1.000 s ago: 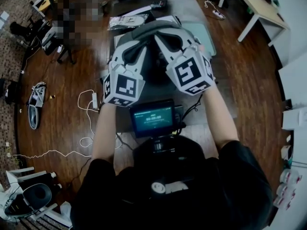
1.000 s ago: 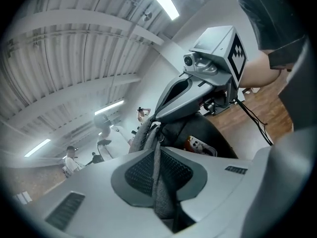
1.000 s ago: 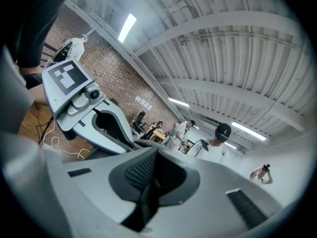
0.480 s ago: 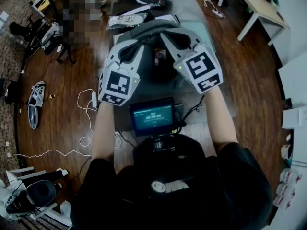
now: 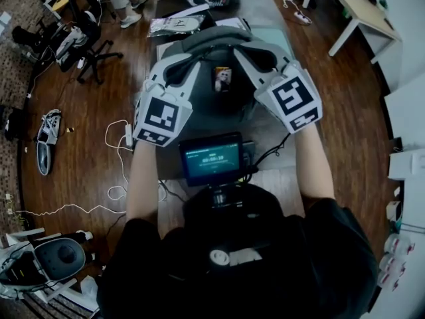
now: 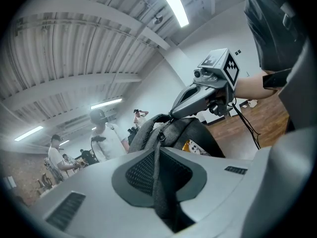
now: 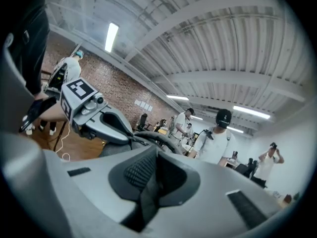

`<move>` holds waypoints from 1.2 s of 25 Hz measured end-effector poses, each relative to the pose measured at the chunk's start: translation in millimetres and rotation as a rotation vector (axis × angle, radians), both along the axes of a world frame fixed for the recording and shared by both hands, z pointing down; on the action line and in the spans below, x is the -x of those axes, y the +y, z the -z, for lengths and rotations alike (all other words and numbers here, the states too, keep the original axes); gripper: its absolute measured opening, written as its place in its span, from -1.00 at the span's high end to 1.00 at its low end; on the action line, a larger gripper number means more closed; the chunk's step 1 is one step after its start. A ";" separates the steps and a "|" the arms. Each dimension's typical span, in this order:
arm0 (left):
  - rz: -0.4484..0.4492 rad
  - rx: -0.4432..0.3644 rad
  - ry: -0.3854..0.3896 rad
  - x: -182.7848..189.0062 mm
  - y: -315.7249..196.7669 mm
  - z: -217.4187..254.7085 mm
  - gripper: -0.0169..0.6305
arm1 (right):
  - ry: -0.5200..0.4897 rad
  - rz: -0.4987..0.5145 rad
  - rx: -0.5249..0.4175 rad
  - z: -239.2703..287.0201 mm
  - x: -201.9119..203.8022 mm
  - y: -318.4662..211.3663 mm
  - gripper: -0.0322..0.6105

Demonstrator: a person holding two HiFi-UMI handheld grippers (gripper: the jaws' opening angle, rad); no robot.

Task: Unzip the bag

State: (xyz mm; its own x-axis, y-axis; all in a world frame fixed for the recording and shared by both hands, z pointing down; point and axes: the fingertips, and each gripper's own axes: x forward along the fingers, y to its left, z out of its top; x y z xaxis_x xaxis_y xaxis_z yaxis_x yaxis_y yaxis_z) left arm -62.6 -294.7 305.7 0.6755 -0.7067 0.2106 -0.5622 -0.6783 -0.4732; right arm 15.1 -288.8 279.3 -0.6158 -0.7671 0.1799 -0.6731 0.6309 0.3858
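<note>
The left gripper [image 5: 180, 72] and right gripper [image 5: 255, 58] each clamp the open rim of the grey fabric bag [image 5: 211, 37] at the middle of the desk [image 5: 265, 10].

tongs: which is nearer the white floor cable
The left tongs, jaws just closed further on fabric of the backpack; the white cable lies beside them, the right tongs are across the backpack.

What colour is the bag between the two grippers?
Dark heathered grey. The bag shows best in the left gripper view.
</note>
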 end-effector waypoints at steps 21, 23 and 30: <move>-0.020 0.005 0.013 2.6 3.6 -2.3 0.83 | -0.017 -0.025 0.006 -15.7 -43.0 5.3 0.80; -0.022 0.006 0.013 2.6 4.4 -3.2 0.83 | -0.020 -0.030 0.005 -17.9 -46.2 6.8 0.80; -0.025 0.007 0.015 4.8 6.4 -2.7 0.83 | -0.069 -0.063 0.025 -27.9 -62.8 12.8 0.80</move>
State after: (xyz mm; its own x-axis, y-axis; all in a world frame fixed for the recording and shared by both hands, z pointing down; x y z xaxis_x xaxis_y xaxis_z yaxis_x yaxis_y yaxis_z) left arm -67.5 -288.3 308.4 0.6962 -0.6878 0.2055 -0.5517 -0.6959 -0.4597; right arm 77.9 -276.0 307.2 -0.5777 -0.8007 0.1587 -0.7365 0.5951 0.3216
